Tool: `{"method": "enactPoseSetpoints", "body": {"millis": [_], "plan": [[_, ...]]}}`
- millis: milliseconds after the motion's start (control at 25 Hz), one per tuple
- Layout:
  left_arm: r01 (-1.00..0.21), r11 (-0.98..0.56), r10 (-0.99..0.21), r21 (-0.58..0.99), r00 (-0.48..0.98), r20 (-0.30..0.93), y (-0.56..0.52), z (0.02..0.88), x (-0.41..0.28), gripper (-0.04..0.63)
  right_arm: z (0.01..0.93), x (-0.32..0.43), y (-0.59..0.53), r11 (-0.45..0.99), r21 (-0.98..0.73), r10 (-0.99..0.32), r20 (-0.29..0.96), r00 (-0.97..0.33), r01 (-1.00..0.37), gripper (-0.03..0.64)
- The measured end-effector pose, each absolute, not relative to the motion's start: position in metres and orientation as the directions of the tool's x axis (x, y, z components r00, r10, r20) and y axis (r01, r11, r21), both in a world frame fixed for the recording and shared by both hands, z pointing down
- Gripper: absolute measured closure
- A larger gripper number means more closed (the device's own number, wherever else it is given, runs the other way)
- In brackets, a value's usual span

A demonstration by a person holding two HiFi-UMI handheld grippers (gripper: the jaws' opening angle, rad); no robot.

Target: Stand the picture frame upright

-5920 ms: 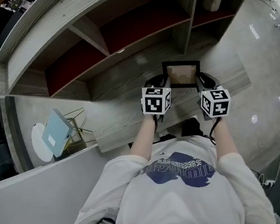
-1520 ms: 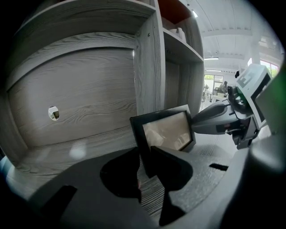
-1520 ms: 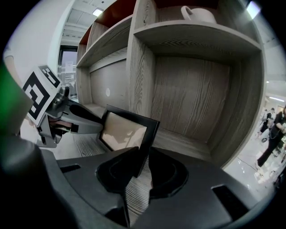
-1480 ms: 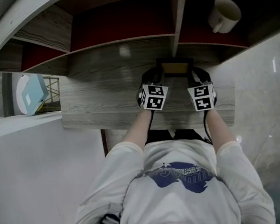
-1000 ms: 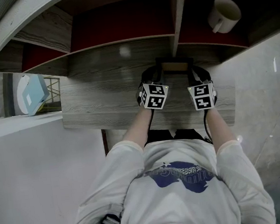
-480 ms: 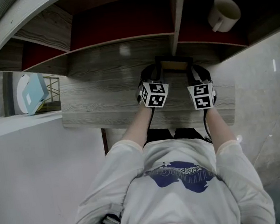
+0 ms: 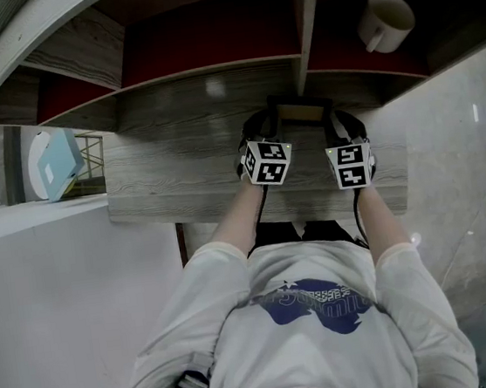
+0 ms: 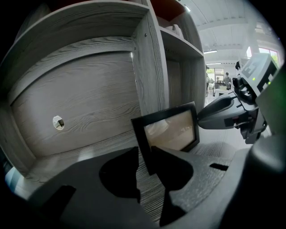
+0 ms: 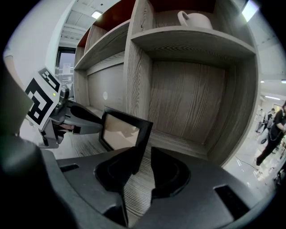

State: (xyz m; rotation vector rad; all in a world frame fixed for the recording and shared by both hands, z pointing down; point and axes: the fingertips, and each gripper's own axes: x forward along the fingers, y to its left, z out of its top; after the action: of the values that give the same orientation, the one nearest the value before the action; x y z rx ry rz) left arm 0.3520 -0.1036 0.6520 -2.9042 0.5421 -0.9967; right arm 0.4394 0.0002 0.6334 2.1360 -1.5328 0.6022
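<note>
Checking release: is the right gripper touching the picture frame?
Cannot tell. The right gripper, fingers just opening, straddles the picture frame edge in its view: gap at one finger, overlap at the other.

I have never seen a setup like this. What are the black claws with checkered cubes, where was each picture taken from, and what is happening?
No robot here: a person holds a two-jaw gripper in each hand; the patterned cubes are part of those grippers. The top-down picture comes from a camera on the person's head. The other two come from cameras riding on the left gripper and the right gripper, looking along their jaws. On the wooden shelf a black picture frame stands upright on its lower edge. Each gripper has one side edge of the frame between its jaws, but both pairs have just been opening and a gap shows, so neither clamps it. A mug sits on a higher shelf to the right.
</note>
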Motion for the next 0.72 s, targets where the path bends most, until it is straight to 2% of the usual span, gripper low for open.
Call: {"method": "enactPoseSetpoints", "body": {"millis": [400, 720], "plan": [[-0.307, -0.939, -0.337, -0.151, 0.746, 0.574, -0.102, 0.647, 0.349, 0.494, 0.626, 0.436, 0.0, -0.337, 0.095, -0.762, 0.557, 0.33, -0.937, 0.511], [-0.32, -0.939, -0.338, -0.125, 0.794, 0.505, -0.101, 0.615, 0.343, 0.494, 0.599, 0.435, 0.016, -0.468, 0.036, -0.757, 0.498, 0.422, -0.883, 0.514]]}}
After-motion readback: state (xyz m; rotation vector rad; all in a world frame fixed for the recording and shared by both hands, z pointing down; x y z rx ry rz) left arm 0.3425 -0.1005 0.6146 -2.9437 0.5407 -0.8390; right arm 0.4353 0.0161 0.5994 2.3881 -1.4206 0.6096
